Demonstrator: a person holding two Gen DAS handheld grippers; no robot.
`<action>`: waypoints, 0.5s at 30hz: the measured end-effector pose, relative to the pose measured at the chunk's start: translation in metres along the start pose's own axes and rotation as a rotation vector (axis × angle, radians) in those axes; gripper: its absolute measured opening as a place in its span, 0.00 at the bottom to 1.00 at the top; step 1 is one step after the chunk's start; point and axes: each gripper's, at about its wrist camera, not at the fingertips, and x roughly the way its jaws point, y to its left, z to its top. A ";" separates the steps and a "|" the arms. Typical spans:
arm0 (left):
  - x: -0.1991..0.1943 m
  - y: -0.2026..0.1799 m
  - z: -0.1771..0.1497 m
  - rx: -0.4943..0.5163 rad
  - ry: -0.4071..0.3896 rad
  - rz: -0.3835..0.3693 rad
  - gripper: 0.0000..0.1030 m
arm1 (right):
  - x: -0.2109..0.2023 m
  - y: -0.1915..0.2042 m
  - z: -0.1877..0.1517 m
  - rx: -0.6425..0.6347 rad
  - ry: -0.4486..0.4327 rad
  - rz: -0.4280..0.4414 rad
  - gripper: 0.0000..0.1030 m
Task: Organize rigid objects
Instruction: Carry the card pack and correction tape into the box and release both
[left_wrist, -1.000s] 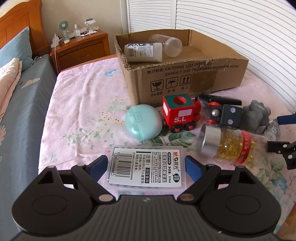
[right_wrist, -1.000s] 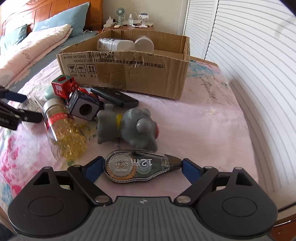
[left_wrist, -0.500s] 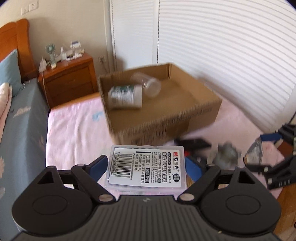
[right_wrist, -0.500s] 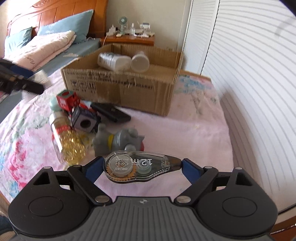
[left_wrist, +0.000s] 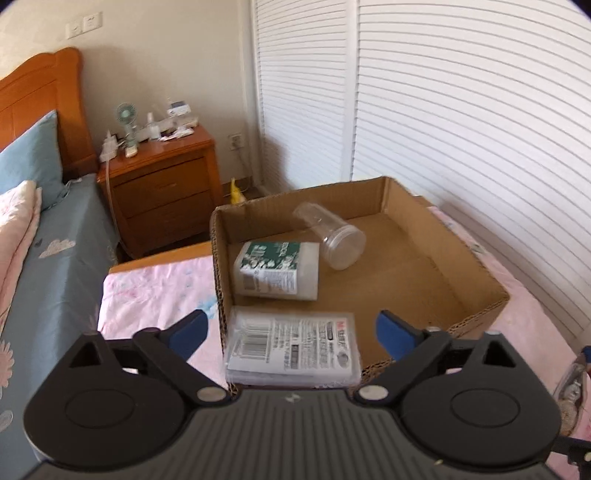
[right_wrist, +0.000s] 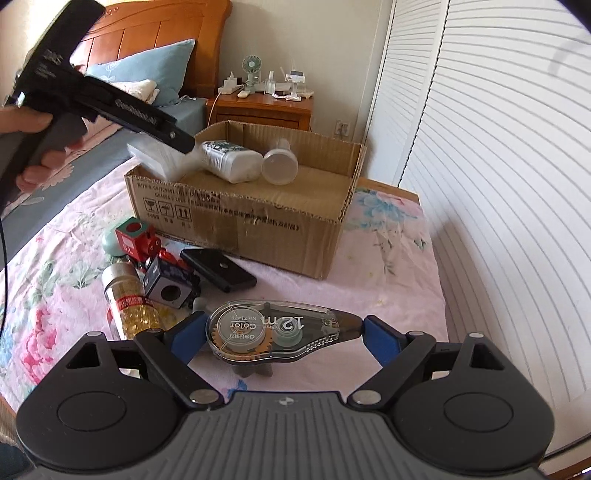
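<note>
Correction tape (right_wrist: 275, 330) sits clamped end to end in the right gripper (right_wrist: 282, 334), raised over the bed (right_wrist: 388, 291). Left gripper (left_wrist: 291, 328), jaws just opened wide, stands clear of a flat labelled packet (left_wrist: 293, 347), blurred at the near corner of the cardboard box (left_wrist: 476, 295). Farther inside lie a white bottle (left_wrist: 277, 269) and a clear jar (left_wrist: 328, 236).

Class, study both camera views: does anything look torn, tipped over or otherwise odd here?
Yes. The cardboard box has ragged, torn top edges. Inside it, the white bottle and the clear jar lie on their sides. On the bedspread, the gold-bead bottle also lies tipped.
</note>
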 end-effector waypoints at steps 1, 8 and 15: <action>-0.001 0.000 -0.002 -0.004 0.006 -0.009 0.95 | 0.000 0.000 0.001 -0.002 -0.002 0.002 0.90; -0.030 -0.004 -0.024 -0.016 0.027 -0.017 0.97 | 0.000 -0.003 0.017 -0.001 -0.031 0.020 0.90; -0.052 -0.011 -0.054 -0.026 0.043 0.019 0.99 | 0.005 -0.006 0.048 0.006 -0.072 0.057 0.90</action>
